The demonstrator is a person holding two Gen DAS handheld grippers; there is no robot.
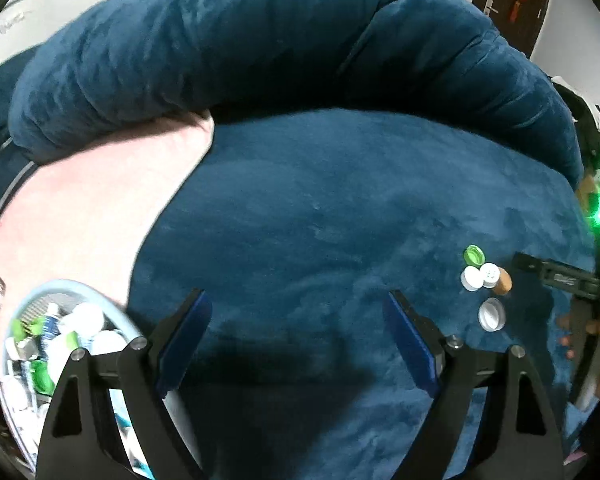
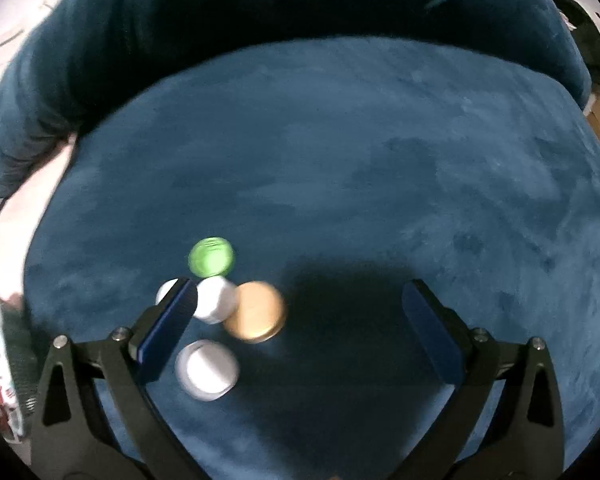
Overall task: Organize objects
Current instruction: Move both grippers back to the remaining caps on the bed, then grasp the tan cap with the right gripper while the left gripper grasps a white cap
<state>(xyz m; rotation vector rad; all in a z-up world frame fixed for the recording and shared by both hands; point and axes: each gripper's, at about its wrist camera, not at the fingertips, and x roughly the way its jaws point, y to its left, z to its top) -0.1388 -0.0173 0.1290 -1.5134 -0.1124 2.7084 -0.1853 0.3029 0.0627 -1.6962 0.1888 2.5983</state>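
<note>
Blue plush under the gold cap (image 2: 255,311); our right gripper (image 2: 300,312) and left gripper (image 1: 296,320) both gape, empty. We risk nudging the white cap (image 2: 214,299) touching it, scattering the cluster.

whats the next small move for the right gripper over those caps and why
Probably shift the right gripper a little to its left and lower it so the gold cap sits between the fingers. The jaws are open and empty, and the left finger overlaps the white caps, so closing now might catch several. The basket of caps lies by the open left gripper.
</note>
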